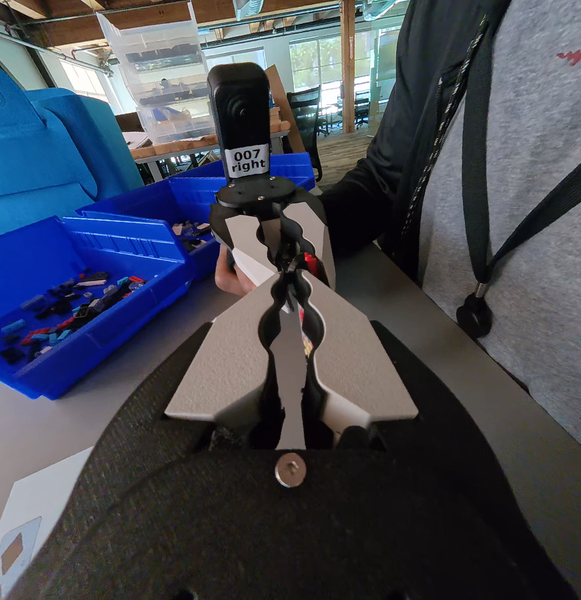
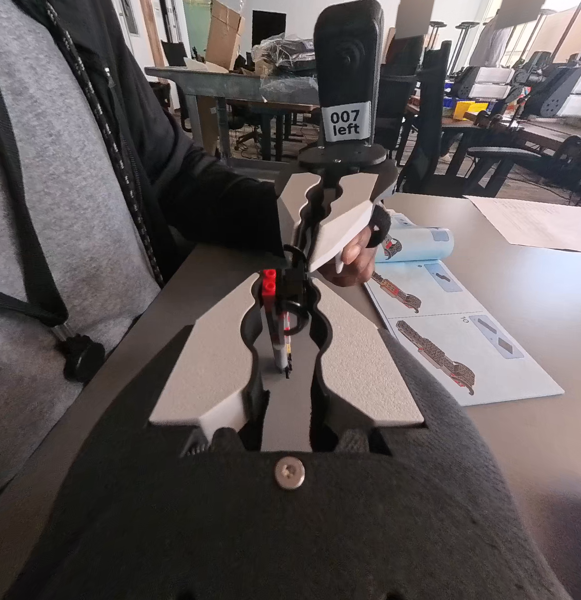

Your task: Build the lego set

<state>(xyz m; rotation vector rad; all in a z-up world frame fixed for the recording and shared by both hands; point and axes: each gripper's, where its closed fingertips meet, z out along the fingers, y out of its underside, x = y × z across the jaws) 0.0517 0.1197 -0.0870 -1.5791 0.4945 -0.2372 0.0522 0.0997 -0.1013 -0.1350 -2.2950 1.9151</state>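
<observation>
A slim lego model with a red brick on top and black parts hangs upright above the grey table. My right gripper is shut on its upper end. My left gripper faces it tip to tip and is shut on the black top part of the same model. In the left wrist view the model shows only in the gap between my fingers, with the red brick beside the right gripper. In the right wrist view the left gripper comes in from above.
Two blue bins with several loose lego pieces stand at the left. An open instruction booklet and a paper sheet lie on the table at the right. A person's torso is close behind the grippers. Both grippers' tips are close together, under 4 cm apart.
</observation>
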